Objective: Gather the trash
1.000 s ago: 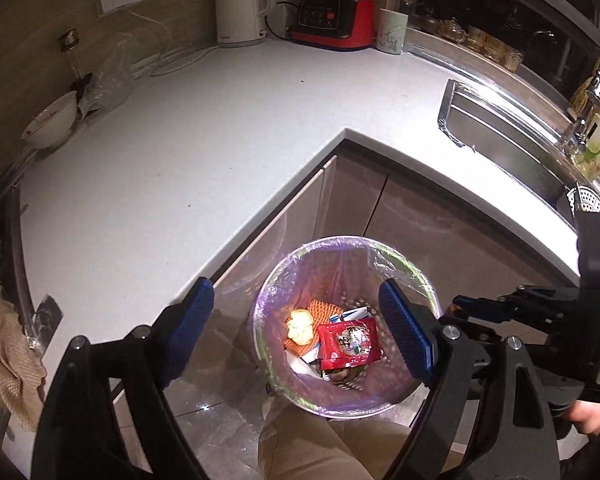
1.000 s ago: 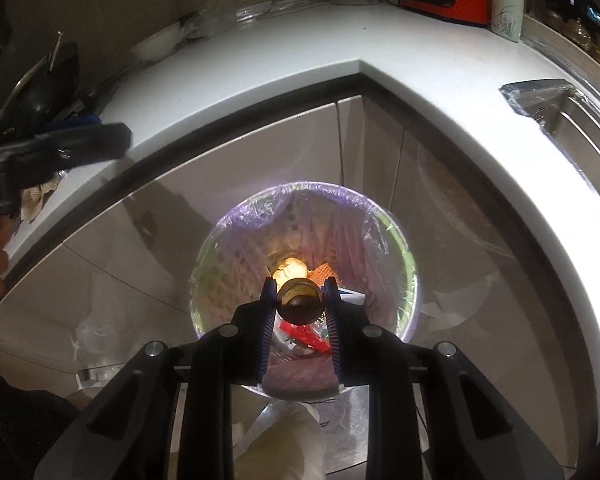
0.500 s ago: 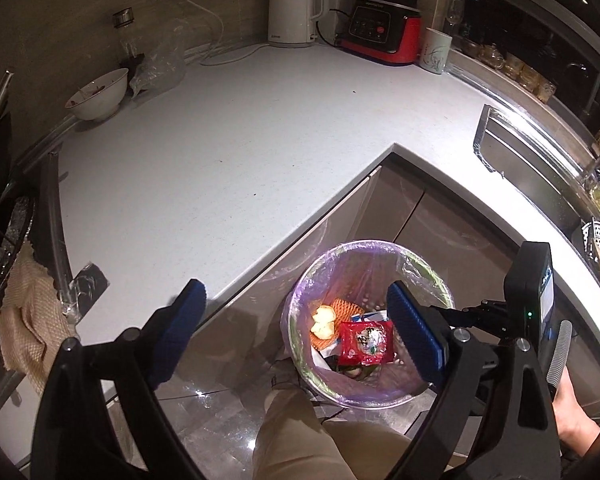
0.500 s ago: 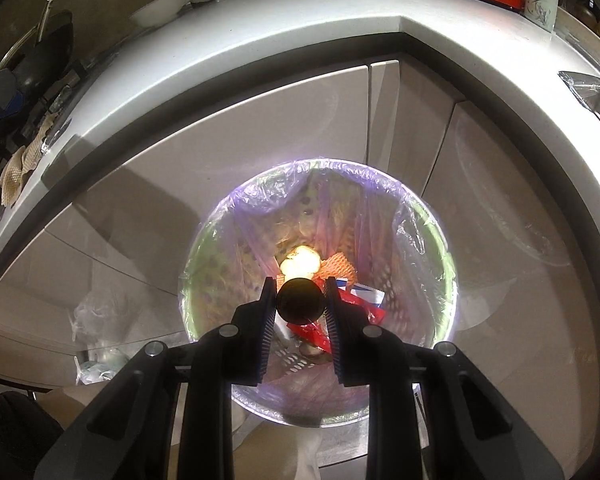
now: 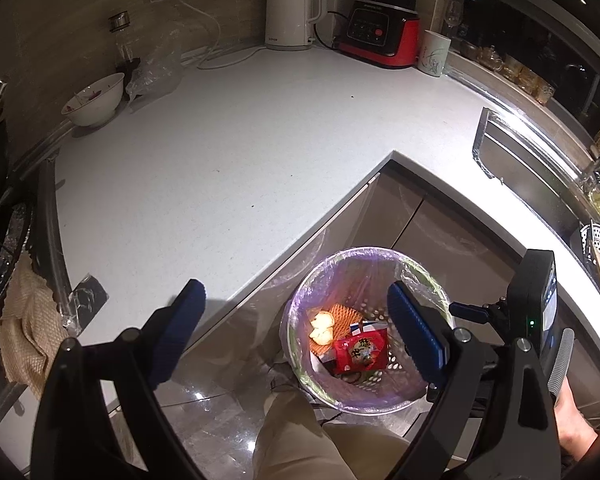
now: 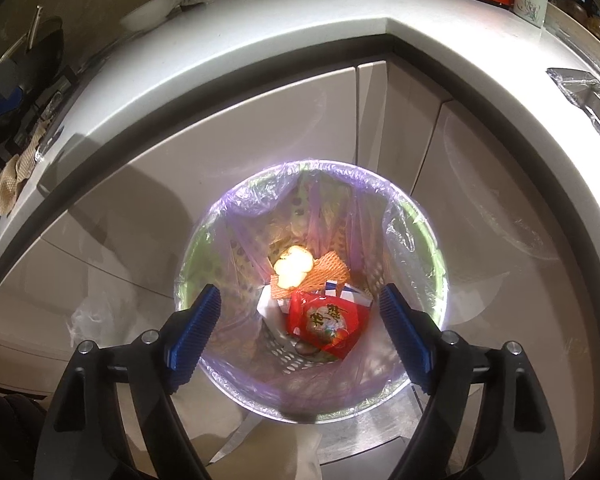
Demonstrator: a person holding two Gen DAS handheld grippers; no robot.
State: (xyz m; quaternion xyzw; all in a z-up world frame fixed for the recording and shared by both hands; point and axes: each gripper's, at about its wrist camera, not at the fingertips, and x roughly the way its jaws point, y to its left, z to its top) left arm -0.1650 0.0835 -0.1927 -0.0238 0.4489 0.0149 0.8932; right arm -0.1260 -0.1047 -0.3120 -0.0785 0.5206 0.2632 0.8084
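Now the right gripper (image 6: 300,320), its fingers just opened wide and empty, hangs over the lined bin (image 6: 428,240) whose red wrapper (image 6: 326,326) lies below between them; the left gripper (image 5: 296,328) gapes empty, the counter (image 5: 220,168) apparently cleared.

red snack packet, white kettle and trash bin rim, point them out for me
red snack packet (image 6: 327,327), right wrist view, printed front
white kettle (image 5: 290,16), left wrist view, body
trash bin (image 6: 436,248), right wrist view, right rim

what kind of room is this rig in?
A home kitchen, most likely: an L-shaped white countertop with an electric kettle and blender, a steel sink, and a lined trash bin by the cabinets.
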